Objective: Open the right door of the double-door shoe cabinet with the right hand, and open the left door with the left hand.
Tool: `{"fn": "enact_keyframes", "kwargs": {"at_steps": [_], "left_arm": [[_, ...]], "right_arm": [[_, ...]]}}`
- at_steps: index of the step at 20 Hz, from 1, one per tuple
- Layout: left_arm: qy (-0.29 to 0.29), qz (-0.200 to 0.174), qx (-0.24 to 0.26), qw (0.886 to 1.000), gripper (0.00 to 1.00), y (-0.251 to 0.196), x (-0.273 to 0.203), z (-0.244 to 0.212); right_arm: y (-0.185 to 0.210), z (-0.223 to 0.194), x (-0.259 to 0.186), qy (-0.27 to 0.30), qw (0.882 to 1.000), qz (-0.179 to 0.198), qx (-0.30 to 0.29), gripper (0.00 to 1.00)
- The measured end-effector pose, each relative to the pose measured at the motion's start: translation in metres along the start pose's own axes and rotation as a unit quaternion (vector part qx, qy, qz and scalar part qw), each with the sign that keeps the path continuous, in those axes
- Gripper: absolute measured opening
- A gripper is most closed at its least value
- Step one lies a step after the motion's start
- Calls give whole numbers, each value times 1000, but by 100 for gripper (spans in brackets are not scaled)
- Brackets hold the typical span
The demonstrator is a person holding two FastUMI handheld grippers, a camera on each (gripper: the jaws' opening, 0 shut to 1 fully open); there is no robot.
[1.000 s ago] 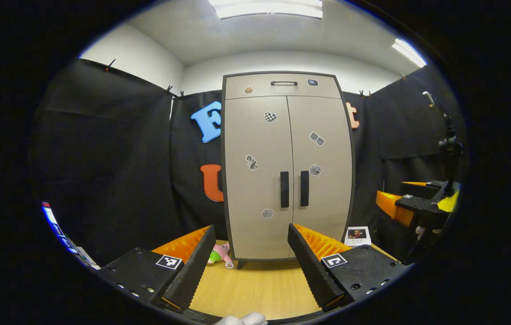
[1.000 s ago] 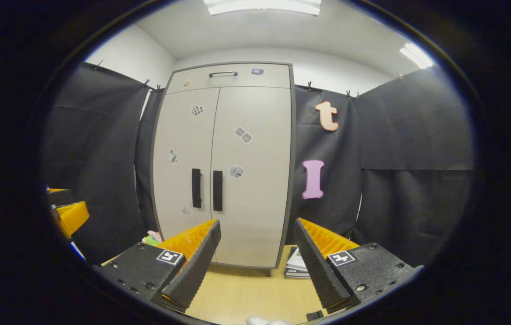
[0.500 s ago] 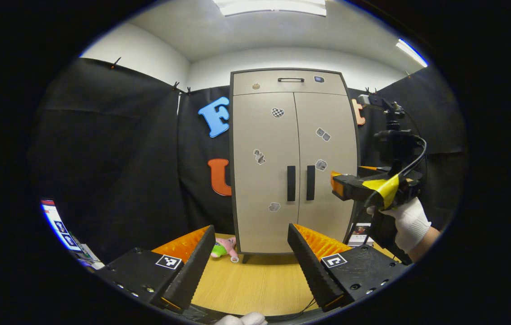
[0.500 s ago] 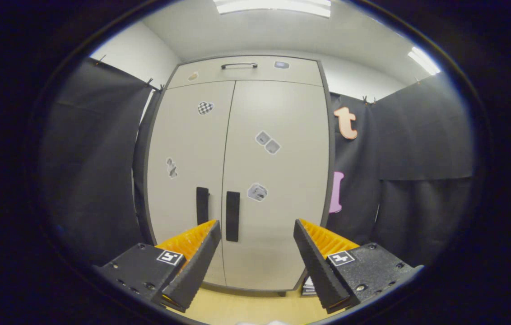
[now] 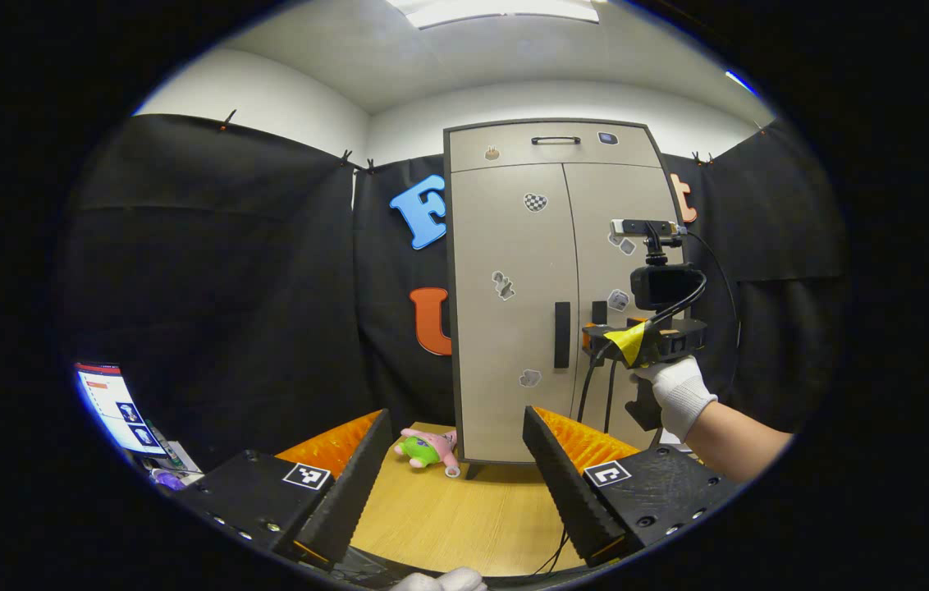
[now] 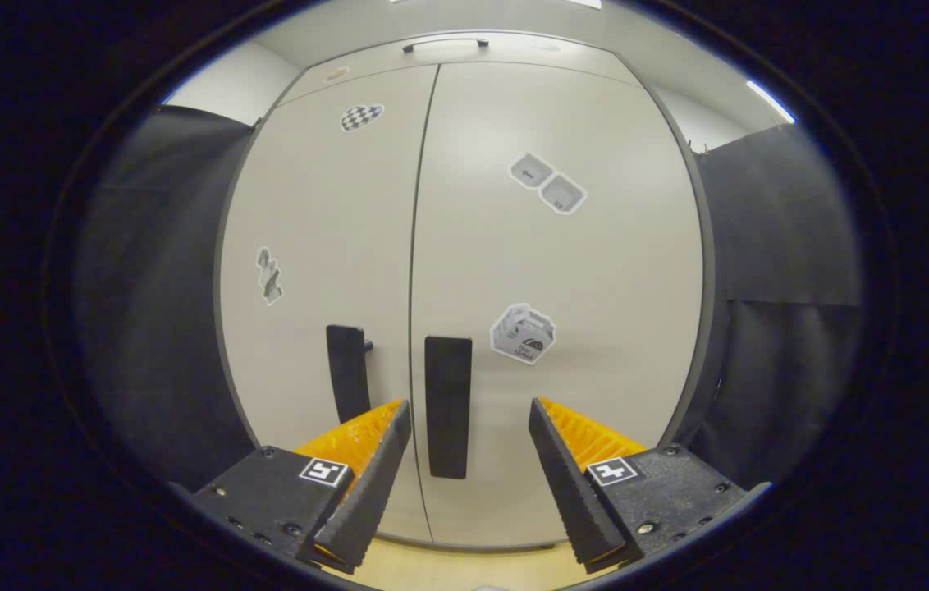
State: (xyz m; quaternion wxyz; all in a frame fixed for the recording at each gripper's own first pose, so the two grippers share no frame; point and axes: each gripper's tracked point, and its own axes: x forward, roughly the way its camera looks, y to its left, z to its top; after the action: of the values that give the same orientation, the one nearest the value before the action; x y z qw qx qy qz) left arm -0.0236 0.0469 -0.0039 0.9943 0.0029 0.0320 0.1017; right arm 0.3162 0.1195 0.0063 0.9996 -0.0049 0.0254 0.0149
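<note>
Shoe cabinet point(image 5: 555, 295) standing on the wooden floor point(image 5: 464, 517), both doors closed. Right gripper point(image 6: 469, 460), jaws spread, near the right door handle point(image 6: 447, 406), not touching it. Left gripper point(image 5: 456, 476), jaws spread, well back from the cabinet.

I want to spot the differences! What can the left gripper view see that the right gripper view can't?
The left gripper view has the plush toy on the wooden floor, the gloved hand holding the right gripper up at the cabinet, and the left gripper open. The right gripper view has a close look at the right door handle, just beyond the open right gripper's fingers. Both have the shoe cabinet, its two doors closed, the left door handle and the stickers.
</note>
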Motion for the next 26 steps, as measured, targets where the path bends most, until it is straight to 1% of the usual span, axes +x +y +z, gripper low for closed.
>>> {"fn": "enact_keyframes", "kwargs": {"at_steps": [1, 3, 4, 5, 6, 7, 8, 10, 11, 12, 13, 14, 16, 17, 20, 23, 24, 25, 26], "left_arm": [[0, 4, -2, 1000, 96, 1, 2, 1], [1, 9, -4, 1000, 96, 0, 3, 0], [1, 12, -3, 1000, 96, 1, 3, 1], [0, 15, -2, 1000, 96, 1, 3, 2], [1, 17, -2, 1000, 96, 2, 4, 2], [1, 18, -2, 1000, 96, 2, 3, 2], [0, 20, -2, 1000, 96, 3, 3, 2], [-1, 22, -3, 1000, 96, 3, -1, 3], [-1, 23, -3, 1000, 96, 3, -1, 2], [0, 23, -3, 1000, 96, 3, -3, 2], [-1, 24, -3, 1000, 96, 5, -5, 2], [-1, 25, -3, 1000, 96, 6, -7, 1], [-2, 26, -3, 1000, 96, 8, -13, 1], [-3, 26, -3, 1000, 96, 10, -15, 1], [-6, 26, 1, 1000, 96, 14, -24, 0], [-4, 18, -3, 1000, 96, 14, -29, -2], [-4, 15, -5, 1000, 96, 11, -33, -1], [-6, 11, -6, 1000, 96, 11, -37, -1], [-7, 7, -6, 1000, 96, 11, -38, -1]], "right_arm": [[1, -4, 8, 8, 1000, 1, -2, 85], [1, -11, 20, 18, 1000, -2, 6, 79], [4, -16, 25, 27, 1000, 2, 10, 74], [4, -17, 29, 30, 999, 2, 14, 70], [4, -19, 33, 32, 999, 2, 16, 71], [5, -23, 35, 38, 999, 0, 18, 66], [6, -20, 34, 29, 999, -6, 19, 63], [9, -22, 35, 32, 999, -11, 14, 55], [13, -24, 36, 34, 999, -3, 17, 50], [15, -22, 34, 34, 999, -4, 17, 45], [14, -23, 35, 37, 999, -2, 16, 34], [14, -23, 35, 38, 999, 1, 16, 34], [14, -23, 32, 42, 999, 8, 19, 31], [14, -24, 30, 41, 999, 11, 17, 27], [13, -25, 20, 39, 999, 17, 9, 27], [9, -28, 2, 38, 999, 29, 10, 24], [6, -29, -5, 37, 999, 32, 6, 25], [4, -30, -14, 36, 999, 35, 4, 24], [1, -30, -23, 36, 999, 38, 7, 25]]}}
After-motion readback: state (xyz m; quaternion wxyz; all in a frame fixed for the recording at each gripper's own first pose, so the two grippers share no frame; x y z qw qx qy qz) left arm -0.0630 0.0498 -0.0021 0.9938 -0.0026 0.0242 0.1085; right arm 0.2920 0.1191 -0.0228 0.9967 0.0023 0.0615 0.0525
